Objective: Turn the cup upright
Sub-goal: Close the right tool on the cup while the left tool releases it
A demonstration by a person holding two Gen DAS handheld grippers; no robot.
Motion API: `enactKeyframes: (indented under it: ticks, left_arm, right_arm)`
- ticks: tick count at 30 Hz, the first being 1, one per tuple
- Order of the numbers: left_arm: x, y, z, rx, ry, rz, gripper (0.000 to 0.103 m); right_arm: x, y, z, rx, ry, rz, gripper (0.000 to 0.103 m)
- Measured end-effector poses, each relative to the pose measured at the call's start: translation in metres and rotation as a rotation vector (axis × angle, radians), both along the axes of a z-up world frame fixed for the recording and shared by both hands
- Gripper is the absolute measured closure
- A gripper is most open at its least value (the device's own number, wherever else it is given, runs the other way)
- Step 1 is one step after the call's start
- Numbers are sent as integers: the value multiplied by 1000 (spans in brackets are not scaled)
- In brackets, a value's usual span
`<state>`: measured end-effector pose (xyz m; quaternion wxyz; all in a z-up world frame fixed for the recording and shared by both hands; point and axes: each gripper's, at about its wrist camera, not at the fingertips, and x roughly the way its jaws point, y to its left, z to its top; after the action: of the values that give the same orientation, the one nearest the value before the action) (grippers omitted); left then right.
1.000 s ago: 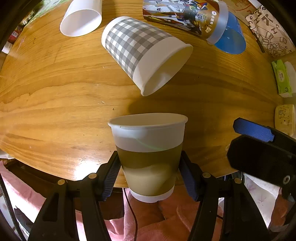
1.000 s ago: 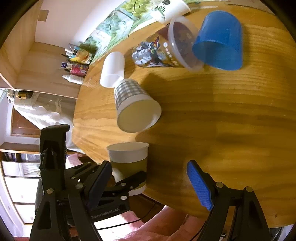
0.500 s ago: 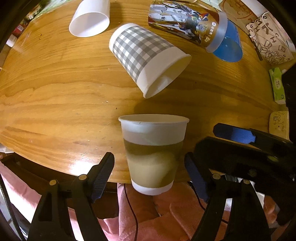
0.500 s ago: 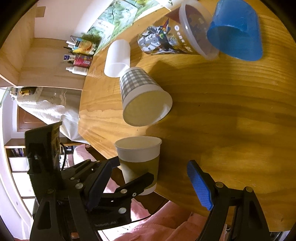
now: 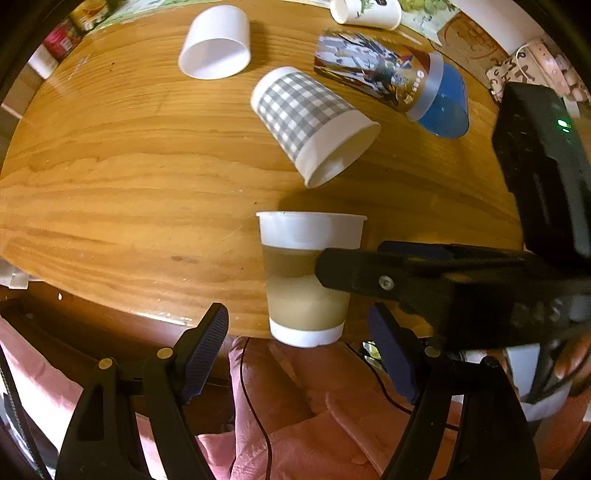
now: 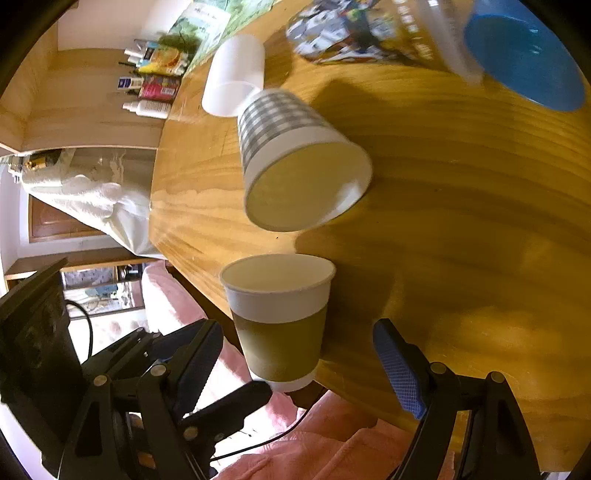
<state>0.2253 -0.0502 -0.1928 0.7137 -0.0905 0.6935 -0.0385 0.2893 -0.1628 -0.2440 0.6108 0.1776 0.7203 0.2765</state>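
A brown-sleeved paper cup (image 5: 306, 277) stands upright at the near edge of the round wooden table (image 5: 129, 192); it also shows in the right wrist view (image 6: 279, 321). My left gripper (image 5: 306, 350) is open, its pads apart on both sides of the cup and behind it. My right gripper (image 6: 295, 365) is open, level with the cup's lower half, not touching it. A grey-checked cup (image 5: 310, 122) lies on its side just beyond, mouth toward me; it also shows in the right wrist view (image 6: 295, 162).
Further back lie a white cup (image 5: 216, 48), a printed clear cup (image 5: 376, 74), a blue cup (image 5: 445, 107) and another white cup (image 5: 365, 13). The right gripper's body (image 5: 461, 284) crosses the left view. Bottles (image 6: 151, 85) stand on a shelf.
My left gripper has let go of the brown cup and drawn back, jaws wide. The cup now stands free on the table edge. The right gripper has moved closer to it.
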Motion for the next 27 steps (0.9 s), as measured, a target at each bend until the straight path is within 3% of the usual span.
enactKeyframes:
  ticks: [17,27]
  left_arm:
    - [-42,55,19,4,-26,112,22]
    - [-52,61,10,2,-35,98,22]
  right_arm:
    - [14,47,-17,-61,17,128,19]
    - [14,53,-18,-125,-24,148,19]
